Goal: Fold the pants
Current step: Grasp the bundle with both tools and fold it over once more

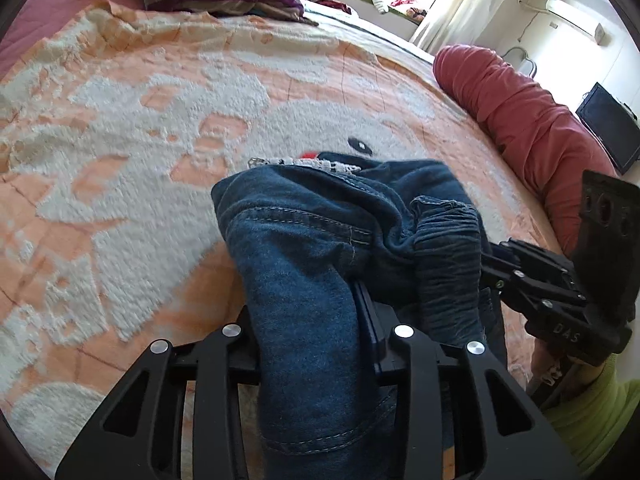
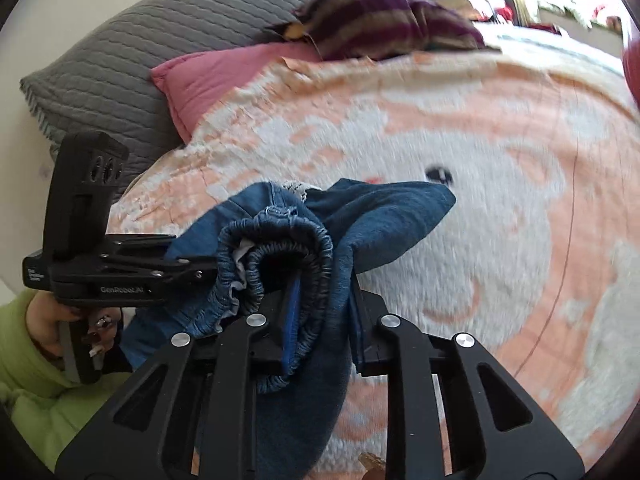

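A pair of dark blue denim pants [image 1: 312, 248] hangs bunched between my two grippers, lifted above the bed. My left gripper [image 1: 316, 320] is shut on a fold of the denim. The right gripper [image 1: 492, 268] comes in from the right in this view and grips the elastic waistband [image 1: 448, 248]. In the right wrist view my right gripper [image 2: 320, 304] is shut on the gathered waistband [image 2: 280, 240] of the pants [image 2: 380, 224]. The left gripper [image 2: 212, 268] holds the cloth from the left, close beside it.
The bed is covered by a peach and white blanket [image 1: 160, 128] [image 2: 480, 184]. A rolled red quilt [image 1: 520, 112] lies at the right edge. A striped purple pillow [image 2: 384, 20], a pink pillow [image 2: 224, 76] and a grey quilted pillow [image 2: 120, 60] lie at the head.
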